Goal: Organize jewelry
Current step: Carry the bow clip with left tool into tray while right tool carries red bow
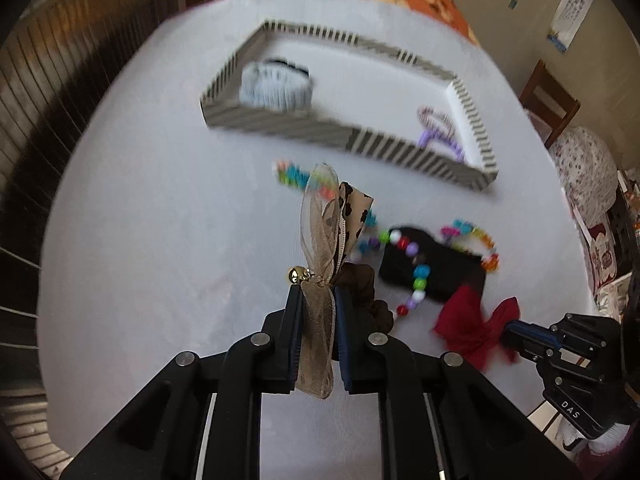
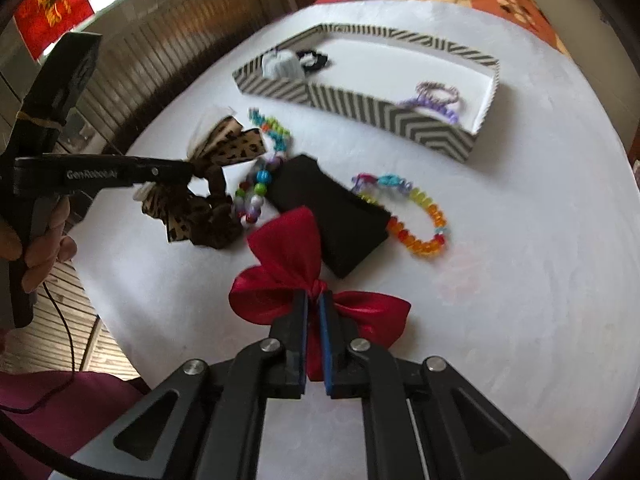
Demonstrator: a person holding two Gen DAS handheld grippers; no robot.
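My left gripper (image 1: 316, 290) is shut on a leopard-print ribbon bow scrunchie (image 1: 332, 220) and holds it above the white table; it also shows in the right wrist view (image 2: 188, 172) with the bow (image 2: 224, 148). My right gripper (image 2: 314, 300) is shut on the knot of a red satin bow (image 2: 288, 248), also seen in the left wrist view (image 1: 476, 328). A striped box (image 1: 380, 152) (image 2: 420, 124) at the back holds a grey-blue scrunchie (image 1: 276, 86), a black one (image 2: 316, 58) and a purple hair tie (image 2: 436, 98).
On the white table (image 2: 500, 260) lie a black pouch (image 2: 332, 216), a bead necklace of mixed colours (image 2: 256, 192) and an orange-yellow bead bracelet (image 2: 424, 232). A wooden chair (image 1: 550, 100) stands at the right. Slatted floor lies to the left.
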